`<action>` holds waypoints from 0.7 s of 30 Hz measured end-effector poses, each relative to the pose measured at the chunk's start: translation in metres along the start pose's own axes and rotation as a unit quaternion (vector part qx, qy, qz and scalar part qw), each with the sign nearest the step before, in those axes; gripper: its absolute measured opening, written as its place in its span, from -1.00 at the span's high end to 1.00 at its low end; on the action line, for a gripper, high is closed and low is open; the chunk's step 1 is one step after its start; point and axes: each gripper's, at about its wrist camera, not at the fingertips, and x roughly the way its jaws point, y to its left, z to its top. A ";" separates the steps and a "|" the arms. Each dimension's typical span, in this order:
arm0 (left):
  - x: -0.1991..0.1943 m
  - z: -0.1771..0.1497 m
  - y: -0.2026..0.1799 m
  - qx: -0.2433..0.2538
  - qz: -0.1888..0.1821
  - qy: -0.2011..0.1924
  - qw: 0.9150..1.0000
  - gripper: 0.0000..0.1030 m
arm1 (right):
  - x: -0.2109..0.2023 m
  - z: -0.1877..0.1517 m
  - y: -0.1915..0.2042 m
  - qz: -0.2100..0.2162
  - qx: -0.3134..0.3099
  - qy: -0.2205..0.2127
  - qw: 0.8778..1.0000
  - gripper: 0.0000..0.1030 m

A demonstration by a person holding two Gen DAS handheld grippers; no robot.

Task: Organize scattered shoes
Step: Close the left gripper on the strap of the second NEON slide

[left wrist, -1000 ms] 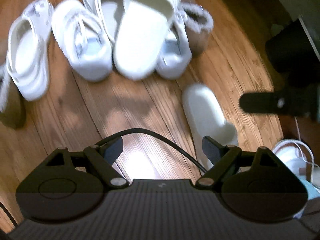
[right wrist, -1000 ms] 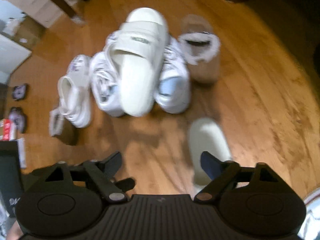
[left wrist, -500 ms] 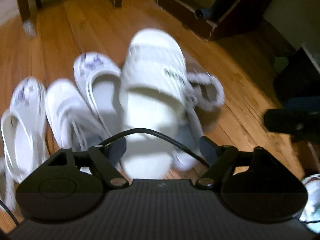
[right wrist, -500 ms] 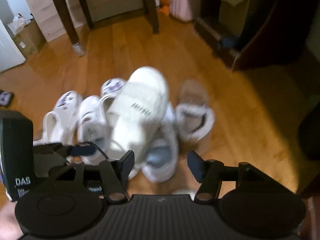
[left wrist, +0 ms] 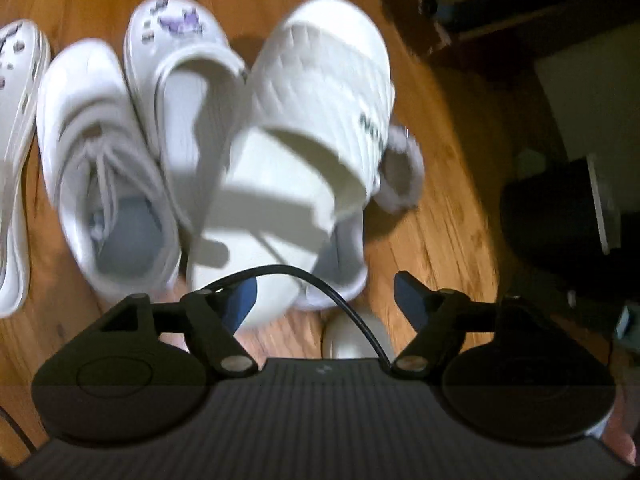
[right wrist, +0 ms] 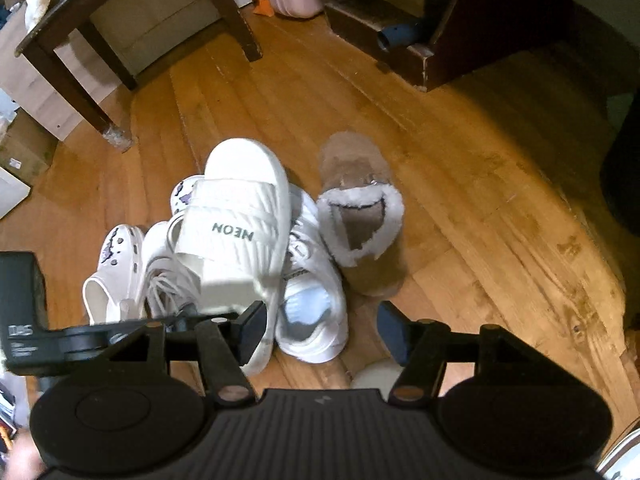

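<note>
We see a heap of shoes on a wood floor, both grippers angled down over its near edge.

Left gripper: jaws apart, have just been opening a bit, nothing clamped. The heel of the white slide sandal sits betw. the fingertips in view, but the pads don't press it. A black cable arcs across in front of the gripper.

Right gripper: jaws apart too, just opened slightly, released w/ nothing held. Betw. its tips we see the heel of the right-hand white sneaker; the left fingertip overlaps the sandal's heel in the view, contact can't be told.

Pile layout, from the right wrist view: the slide sandal, strap lettered "NEON" as read upside down, lies on top, tilted, toe toward 12 o'clock. Under it at 3 o'clock is that sneaker; at 9 o'clock a second white sneaker w/ loose laces. Further toward 9 o'clock is a white clog w/ purple charms; another clog lies under the sandal's left edge. At 2 o'clock from the sandal, a tan fur-lined slipper touches the right sneaker.

A separate pale slide pokes out at 6 o'clock, just beside the right gripper's body, apart from the pile.

Beyond the pile: a dark table leg at 11 o'clock, dark furniture at 1 o'clock. The left gripper's black body shows at 9 o'clock.
</note>
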 end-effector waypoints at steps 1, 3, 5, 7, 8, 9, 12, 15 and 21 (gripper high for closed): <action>-0.002 -0.002 -0.002 0.006 0.004 0.021 1.000 -0.72 | 0.000 0.000 0.000 -0.001 -0.001 0.000 1.000 -0.23; -0.005 -0.009 0.000 0.002 0.000 0.067 0.998 -0.94 | 0.004 0.001 -0.004 -0.005 0.004 0.001 1.000 -0.23; -0.007 -0.017 0.003 -0.007 -0.012 0.107 0.994 -0.94 | 0.007 0.001 -0.004 -0.006 0.002 0.004 1.000 -0.23; -0.013 -0.023 0.007 -0.019 -0.039 0.117 0.992 -0.94 | 0.011 -0.002 -0.003 -0.014 -0.009 0.012 1.000 -0.23; -0.016 -0.025 0.008 -0.023 -0.048 0.119 0.991 -0.94 | 0.012 -0.003 -0.002 -0.016 -0.012 0.014 1.000 -0.23; -0.019 -0.026 0.008 -0.022 -0.053 0.117 0.991 -0.94 | 0.014 -0.005 0.001 -0.018 -0.021 0.020 0.999 -0.23; -0.034 -0.025 0.010 -0.039 -0.110 0.106 0.987 -0.94 | 0.018 -0.009 0.007 -0.022 -0.032 0.024 0.999 -0.31; -0.044 -0.021 0.018 -0.066 -0.166 0.097 0.979 -0.94 | 0.024 -0.014 0.014 -0.034 -0.044 0.034 0.998 -0.32; -0.065 -0.014 0.025 -0.105 -0.168 0.020 0.980 -1.00 | 0.037 -0.025 0.026 -0.026 -0.047 0.063 0.997 -0.31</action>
